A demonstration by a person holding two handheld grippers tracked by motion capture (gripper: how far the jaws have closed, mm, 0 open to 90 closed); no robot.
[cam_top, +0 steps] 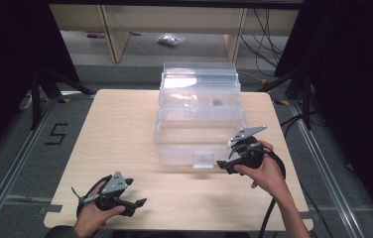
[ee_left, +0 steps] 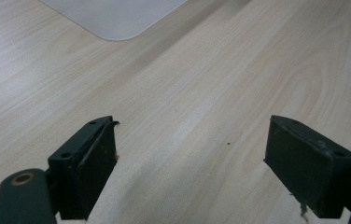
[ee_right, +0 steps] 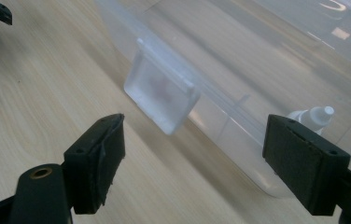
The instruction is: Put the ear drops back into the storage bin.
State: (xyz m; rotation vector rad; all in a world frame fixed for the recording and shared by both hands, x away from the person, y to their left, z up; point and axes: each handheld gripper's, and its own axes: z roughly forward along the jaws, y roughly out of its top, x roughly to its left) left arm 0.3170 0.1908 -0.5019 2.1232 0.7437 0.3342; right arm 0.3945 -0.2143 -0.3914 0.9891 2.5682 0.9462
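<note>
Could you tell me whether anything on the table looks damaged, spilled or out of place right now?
Nothing stands out. The clear plastic storage box sits square on the light wooden table with its lid up, nothing spilled. Its translucent front latch hangs loose. Both the left gripper and the right gripper are open and empty.

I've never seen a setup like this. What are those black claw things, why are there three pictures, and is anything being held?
A person holds a hand-held gripper in each hand: the left gripper and the right gripper. One picture looks down from above the wooden table; the other two come from cameras riding on each gripper, looking along its black jaws. On the table stands a clear plastic box with a front latch; a small white bottle shows through its wall. Both grippers are open and hold nothing; the right one faces the latch.
</note>
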